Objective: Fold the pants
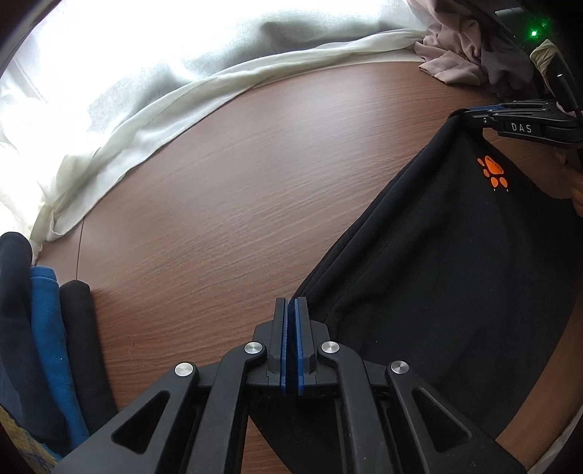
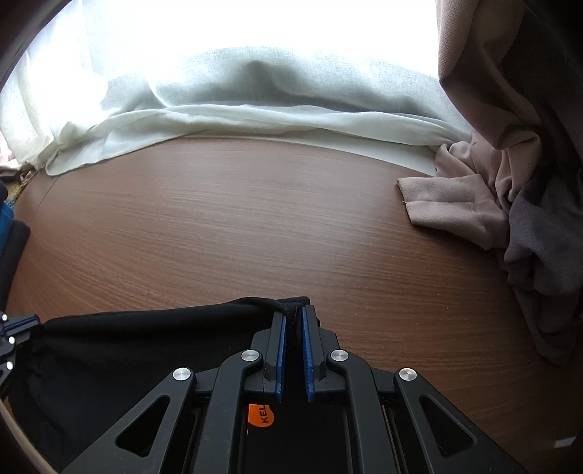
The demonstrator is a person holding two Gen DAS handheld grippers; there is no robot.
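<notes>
Both grippers, left gripper (image 1: 291, 310) and right gripper (image 2: 293, 315), are pinching one edge of the black fleece pants (image 1: 437, 273), spanning the brown wood-grain desk (image 1: 237, 182)'s near edge. Further folding is probably remaining.

Blown-out window (image 2: 255, 25) backlight, fisheye edges.

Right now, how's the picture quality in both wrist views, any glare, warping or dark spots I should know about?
Left wrist view: the window behind the white curtain is blown out to pure white; fisheye bends the table into a bulge; the black pants show little fold detail. Right wrist view: same blown-out glare above the curtain; dark vignette in the corners; the pants at the right gripper read almost solid black.
</notes>
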